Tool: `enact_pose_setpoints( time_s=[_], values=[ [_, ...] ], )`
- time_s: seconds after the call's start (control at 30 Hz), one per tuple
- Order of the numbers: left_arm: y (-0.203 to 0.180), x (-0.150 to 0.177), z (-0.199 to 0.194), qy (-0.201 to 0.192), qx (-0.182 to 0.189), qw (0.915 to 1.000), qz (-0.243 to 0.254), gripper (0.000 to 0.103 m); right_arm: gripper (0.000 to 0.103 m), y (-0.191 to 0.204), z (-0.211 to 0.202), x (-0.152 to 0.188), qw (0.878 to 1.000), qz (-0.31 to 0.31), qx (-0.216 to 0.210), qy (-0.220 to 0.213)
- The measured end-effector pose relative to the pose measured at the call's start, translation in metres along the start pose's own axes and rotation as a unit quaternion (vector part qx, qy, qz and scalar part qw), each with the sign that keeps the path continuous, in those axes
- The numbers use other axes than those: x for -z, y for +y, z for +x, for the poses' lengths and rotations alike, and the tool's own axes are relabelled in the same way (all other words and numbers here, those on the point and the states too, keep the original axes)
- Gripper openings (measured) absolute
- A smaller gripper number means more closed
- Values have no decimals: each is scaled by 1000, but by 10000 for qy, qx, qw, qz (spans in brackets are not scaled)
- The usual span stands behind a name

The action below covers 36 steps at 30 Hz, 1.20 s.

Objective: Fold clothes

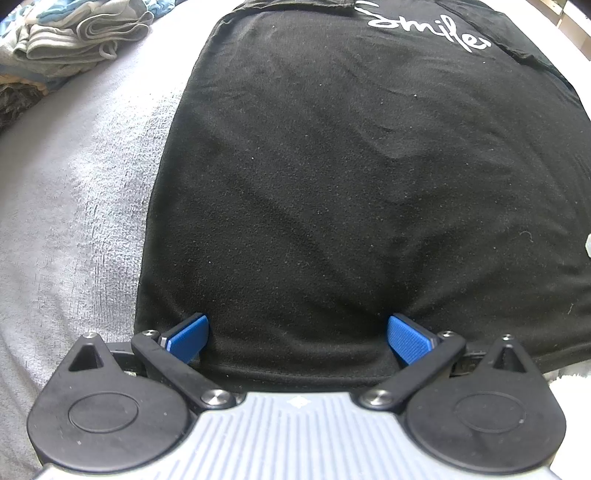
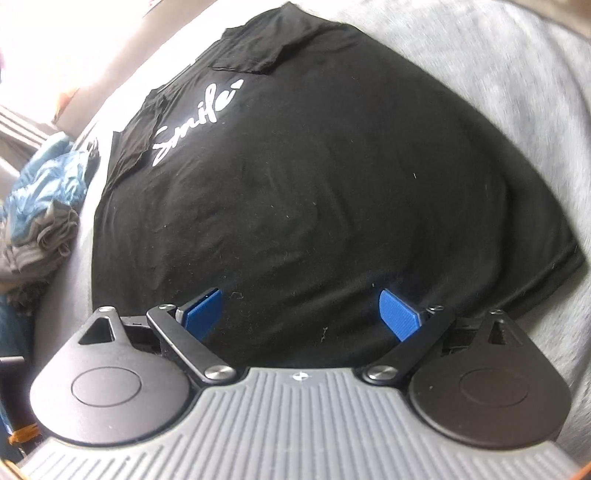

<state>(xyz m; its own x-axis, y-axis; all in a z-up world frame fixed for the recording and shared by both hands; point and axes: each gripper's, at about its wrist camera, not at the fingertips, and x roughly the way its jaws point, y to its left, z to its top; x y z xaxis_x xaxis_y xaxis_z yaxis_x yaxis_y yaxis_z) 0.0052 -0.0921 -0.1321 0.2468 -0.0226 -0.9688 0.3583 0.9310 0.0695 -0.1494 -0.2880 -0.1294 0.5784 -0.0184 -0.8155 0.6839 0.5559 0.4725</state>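
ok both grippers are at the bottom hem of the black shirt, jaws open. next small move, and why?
Probably close both on the hem. The left gripper and right gripper each stand open with blue pads either side of the black shirt's near edge, nothing pinched yet. The shirt lies flat on the grey blanket, sleeves apparently folded in, so gripping the hem sets up folding it toward the collar.

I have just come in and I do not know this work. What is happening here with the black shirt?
A person holds two grippers over a black T-shirt spread flat on a grey blanket. Both the left gripper and the right gripper are open at the shirt's near hem, gripping nothing. The sleeves look already folded in near the white lettering. A pile of other clothes lies at the side.
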Motion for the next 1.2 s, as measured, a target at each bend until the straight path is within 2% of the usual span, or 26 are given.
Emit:
enact_pose_setpoints(
  time_s=[0.17,0.37,0.53,0.6,0.7,0.83,0.97,1.2],
  values=[
    [5,-4,-5,123,46,9999,-54,103,92,-12,3,1,9993,317,-178,-40],
    [44,1,-34,-131,-34,9996,-247,103,92,-22,10,2,9981,557,-240,62],
    [106,-20,-59,-537,-436,9973,-243,103,92,-26,11,3,9975,633,-316,66],
    [112,-13,-62,-687,-711,9948,-239,103,92,-28,11,3,9971,677,-343,71],
    [109,-25,-44,-610,-843,9939,-366,103,92,-29,10,4,9968,714,-354,58],
    [126,-3,-46,-478,-547,9960,-518,103,92,-27,10,5,9972,669,-316,60],
    [113,9,-34,-572,-321,9970,-408,102,92,-24,11,4,9976,627,-273,69],
    [109,8,-19,-648,-226,9972,-285,98,92,-21,12,4,9983,543,-188,73]
  ],
)
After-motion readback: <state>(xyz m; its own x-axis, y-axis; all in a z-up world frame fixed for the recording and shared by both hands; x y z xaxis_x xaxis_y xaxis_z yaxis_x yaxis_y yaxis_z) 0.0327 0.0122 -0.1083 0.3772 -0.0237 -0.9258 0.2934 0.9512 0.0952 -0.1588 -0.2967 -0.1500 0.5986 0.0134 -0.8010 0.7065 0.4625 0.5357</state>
